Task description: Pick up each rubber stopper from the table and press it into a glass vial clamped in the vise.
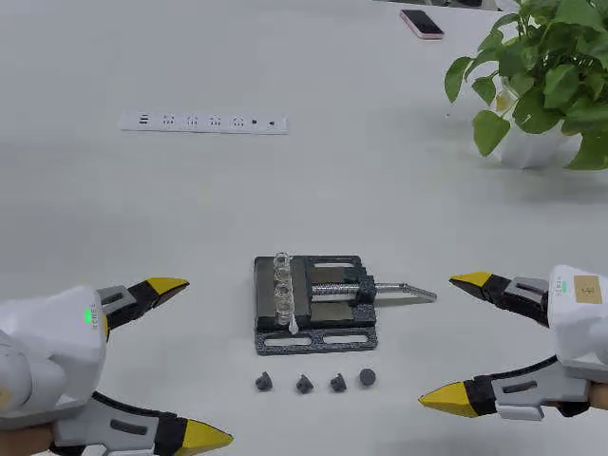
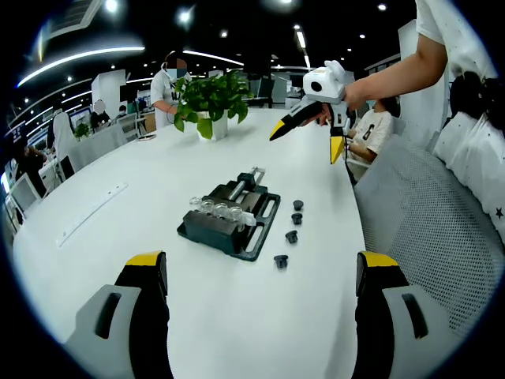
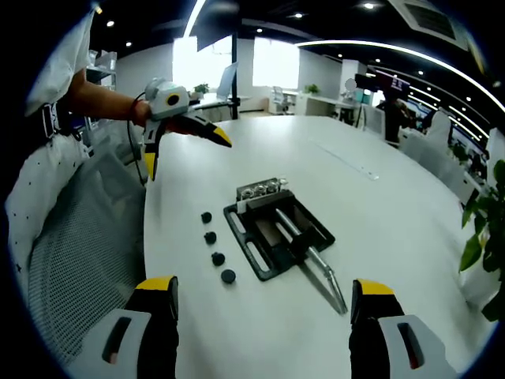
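Note:
A dark vise [image 1: 313, 338] sits mid-table and clamps a row of clear glass vials [image 1: 282, 285] at its left end. Several dark rubber stoppers [image 1: 304, 384] lie in a line just in front of it. My left gripper [image 1: 201, 361] is open at the lower left, and my right gripper [image 1: 440, 340] is open at the lower right; both are clear of the vise and hold nothing. The left gripper view has the vise [image 2: 254, 237], vials [image 2: 217, 209], stoppers [image 2: 292, 235] and right gripper [image 2: 304, 146]. The right gripper view has the vise [image 3: 314, 229], vials [image 3: 260, 188], stoppers [image 3: 211, 237] and left gripper [image 3: 187, 156].
The vise's screw handle [image 1: 404, 289] sticks out to the right. A white power strip [image 1: 204, 122] lies at the back left, a potted plant [image 1: 541, 85] at the back right and a phone [image 1: 421, 23] at the far edge. The white table [image 1: 114, 209] spreads wide around the vise.

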The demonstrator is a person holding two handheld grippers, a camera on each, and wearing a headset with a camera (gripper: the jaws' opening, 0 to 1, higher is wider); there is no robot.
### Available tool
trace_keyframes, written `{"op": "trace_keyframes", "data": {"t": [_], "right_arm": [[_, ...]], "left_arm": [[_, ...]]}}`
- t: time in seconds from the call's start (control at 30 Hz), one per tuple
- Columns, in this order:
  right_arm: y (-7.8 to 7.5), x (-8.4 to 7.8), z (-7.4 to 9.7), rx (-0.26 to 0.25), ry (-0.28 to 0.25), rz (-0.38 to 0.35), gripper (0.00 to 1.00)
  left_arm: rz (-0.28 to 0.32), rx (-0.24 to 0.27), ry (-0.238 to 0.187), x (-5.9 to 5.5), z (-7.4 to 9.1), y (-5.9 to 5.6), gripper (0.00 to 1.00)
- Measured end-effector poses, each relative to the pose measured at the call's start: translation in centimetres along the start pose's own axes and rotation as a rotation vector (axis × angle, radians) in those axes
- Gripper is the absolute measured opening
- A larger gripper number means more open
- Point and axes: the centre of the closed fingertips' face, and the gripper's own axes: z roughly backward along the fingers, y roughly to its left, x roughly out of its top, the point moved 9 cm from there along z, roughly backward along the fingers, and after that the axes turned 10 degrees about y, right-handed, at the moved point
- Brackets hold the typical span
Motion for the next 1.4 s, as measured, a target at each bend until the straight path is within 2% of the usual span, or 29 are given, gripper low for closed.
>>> {"op": "trace_keyframes", "data": {"t": [0.27, 0.33, 0.43, 0.47, 0.53, 0.7, 0.87, 0.97, 1.07, 1.23, 1.4], "right_arm": [[0.3, 1.5, 0.0, 0.03, 0.032, 0.026, 0.82], [0.5, 1.7, -0.1, 0.058, 0.087, 0.014, 0.78], [0.7, 2.5, -0.6, 0.073, 0.093, 0.049, 0.74], [0.8, 2.4, -0.7, 0.094, 0.147, 0.045, 0.71], [1.0, 3.0, -1.1, 0.099, 0.144, 0.074, 0.68], [1.5, 4.1, -2.0, 0.136, 0.191, 0.106, 0.61], [1.8, 4.4, -3.1, 0.173, 0.258, 0.152, 0.51], [2.0, 4.3, -3.9, 0.183, 0.308, 0.204, 0.43], [2.0, 4.1, -4.8, 0.176, 0.366, 0.289, 0.35], [2.8, 4.1, -6.1, 0.214, 0.416, 0.33, 0.28], [3.0, 4.0, -7.4, 0.215, 0.46, 0.385, 0.21]], "left_arm": [[0.004, -0.002, -0.011, -0.1, -0.1, 0.0, 0.99], [0.004, -0.001, -0.016, -0.1, -0.1, 0.0, 0.99], [0.008, 0.0, -0.023, -0.2, -0.2, 0.0, 0.99], [0.01, 0.001, -0.026, -0.2, -0.2, 0.0, 0.99], [0.012, 0.0, -0.03, -0.2, -0.2, 0.0, 0.99], [0.016, 0.003, -0.043, -0.2, -0.2, 0.0, 0.99], [0.017, 0.008, -0.05, -0.3, -0.2, 0.1, 0.99], [0.014, 0.007, -0.052, -0.4, -0.3, 0.1, 0.99], [0.021, 0.007, -0.061, -0.5, -0.4, 0.1, 0.99], [0.031, 0.01, -0.073, -0.8, -0.4, 0.1, 0.99], [0.04, 0.011, -0.078, -1.1, -0.3, 0.0, 0.99]]}}
